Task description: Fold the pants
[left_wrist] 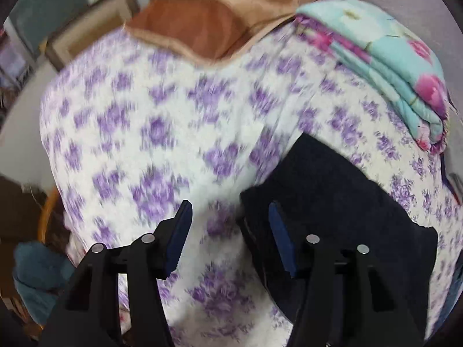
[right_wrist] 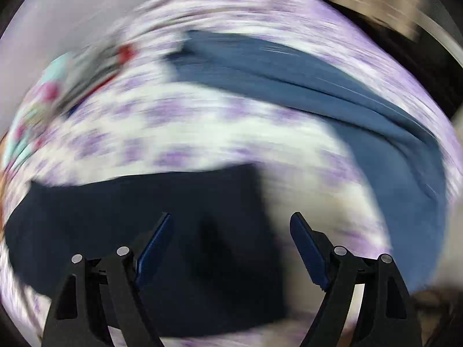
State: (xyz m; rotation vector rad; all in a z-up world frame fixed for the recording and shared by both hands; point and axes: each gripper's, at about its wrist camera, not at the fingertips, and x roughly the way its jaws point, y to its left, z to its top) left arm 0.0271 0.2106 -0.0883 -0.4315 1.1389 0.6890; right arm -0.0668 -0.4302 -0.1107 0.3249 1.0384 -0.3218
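Note:
Dark navy folded pants [left_wrist: 341, 202] lie on a white bedspread with purple flowers [left_wrist: 144, 133], at the lower right of the left wrist view. My left gripper [left_wrist: 230, 217] is open and empty, its right finger over the pants' left edge. In the blurred right wrist view the dark navy pants [right_wrist: 139, 219] lie low and left, and lighter blue pants [right_wrist: 332, 92] stretch across the bedspread [right_wrist: 202, 133] behind. My right gripper [right_wrist: 231, 225] is open and empty above the dark pants' right end.
A folded turquoise quilt with pink flowers [left_wrist: 390, 66] lies at the bed's far right. A brown blanket [left_wrist: 208, 20] lies at the head. The bed's left edge drops to a basket and teal cloth [left_wrist: 37, 271].

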